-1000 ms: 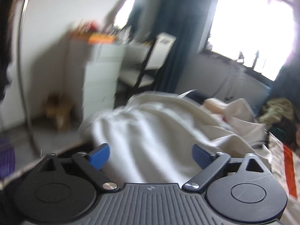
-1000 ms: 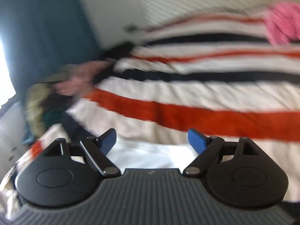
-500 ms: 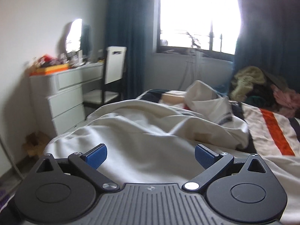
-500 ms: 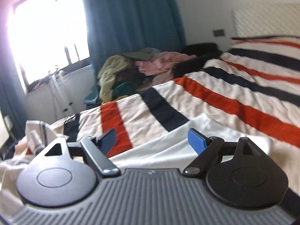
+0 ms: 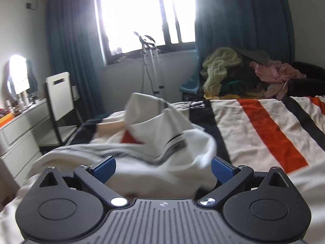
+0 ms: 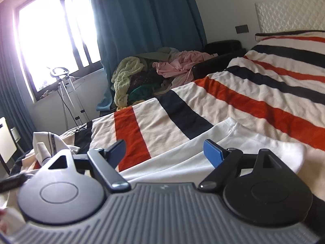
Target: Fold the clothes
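Bed covered by striped blanket (image 6: 254,101): cream ground with orange and black bands; the same blanket (image 5: 264,126) fills the 3 o'clock half of the left wrist view. White garment (image 6: 203,158) lies flat on the blanket at 6 o'clock in the right wrist view, one rounded end reaching toward 4 o'clock. In the left wrist view a white garment (image 5: 162,142), motion-blurred, is bunched at centre with dark stripe trim. Crumpled white cloth (image 6: 46,144) sits at 9 o'clock near the bed's edge.

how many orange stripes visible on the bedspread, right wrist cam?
4: one nearest the foot of the striped bedspread, a long one mid-bed, a thin one further up, one by the headboard. White garment may hide more.
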